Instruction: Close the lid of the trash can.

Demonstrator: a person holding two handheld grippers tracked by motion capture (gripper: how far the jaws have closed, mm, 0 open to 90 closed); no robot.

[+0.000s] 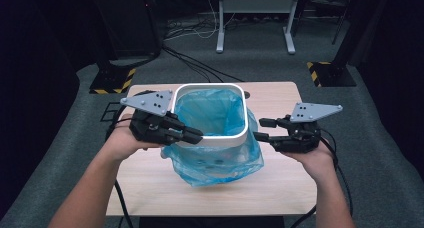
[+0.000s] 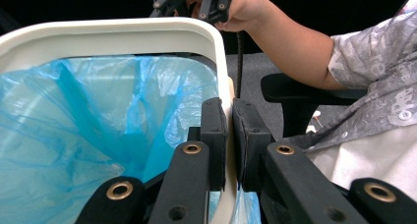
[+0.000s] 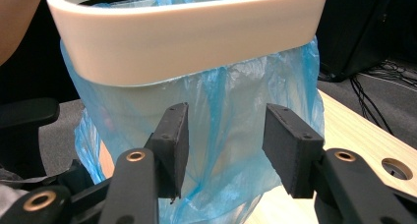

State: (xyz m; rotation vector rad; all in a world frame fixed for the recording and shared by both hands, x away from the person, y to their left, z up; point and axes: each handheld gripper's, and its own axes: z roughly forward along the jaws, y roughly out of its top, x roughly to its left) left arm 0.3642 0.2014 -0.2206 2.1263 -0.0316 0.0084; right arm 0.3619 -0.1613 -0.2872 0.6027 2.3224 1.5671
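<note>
White bin rim (image 1: 210,137), centre frame, blue liner (image 1: 215,163) inside: left claw (image 2: 230,135) pinching rim; right claw (image 3: 223,145) spread beside liner, on worktop (image 1: 280,98).

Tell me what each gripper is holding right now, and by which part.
The left gripper is shut on the white rim ring of the bin at its near side. The right gripper holds nothing; its jaws stand open beside the blue bag.
</note>
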